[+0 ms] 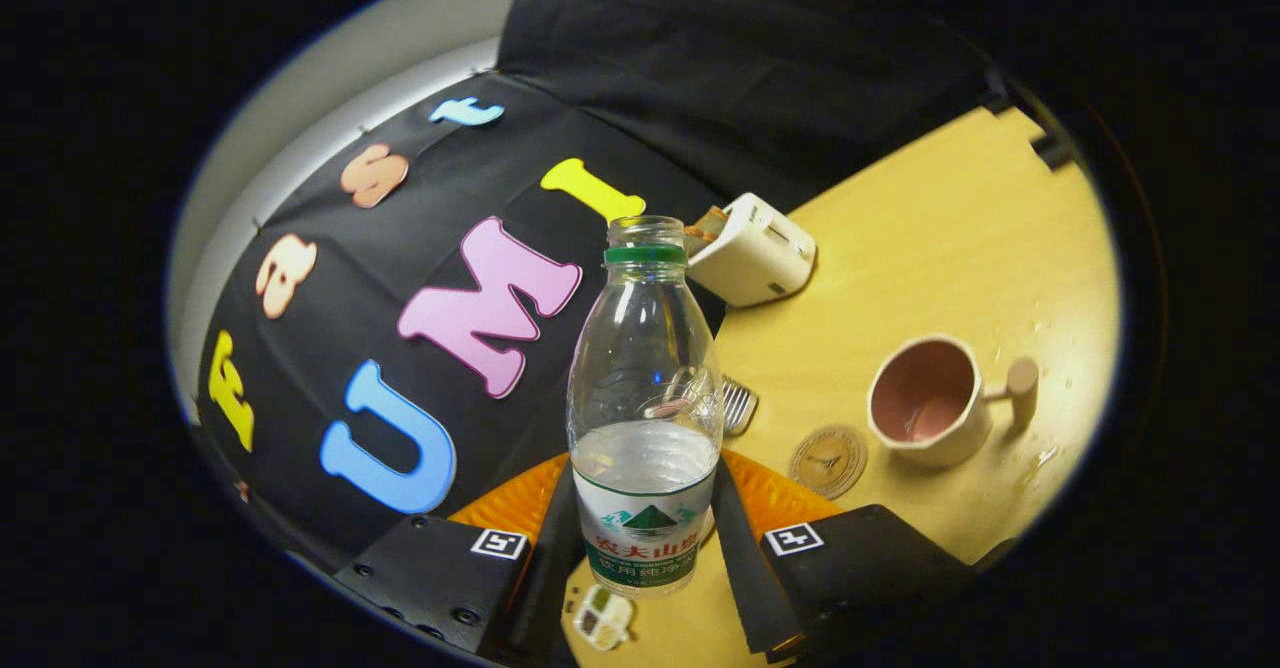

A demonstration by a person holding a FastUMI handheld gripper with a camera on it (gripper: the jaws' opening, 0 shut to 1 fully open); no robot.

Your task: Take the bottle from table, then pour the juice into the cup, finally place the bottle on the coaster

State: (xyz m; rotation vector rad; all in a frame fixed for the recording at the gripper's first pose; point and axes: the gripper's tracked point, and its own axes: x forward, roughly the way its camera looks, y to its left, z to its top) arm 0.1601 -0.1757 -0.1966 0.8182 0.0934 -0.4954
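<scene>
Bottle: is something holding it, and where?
Yes. The gripper holds the bottle by its lower body, one of the fingers pressing on each side of the label.

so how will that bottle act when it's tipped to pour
The bottle, uncapped and under half full, probably feels light, and the liquid will shift toward the open neck once tilted. Its thin clear wall may flex where the gripper fingers press. Smooth plastic could slip if grip loosens.

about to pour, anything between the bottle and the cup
Nothing visible. The bottle is held between the jaws of the gripper, its cap off. Bare table lies between it and the cup; the coaster lies flat, nearer the bottle.
</scene>
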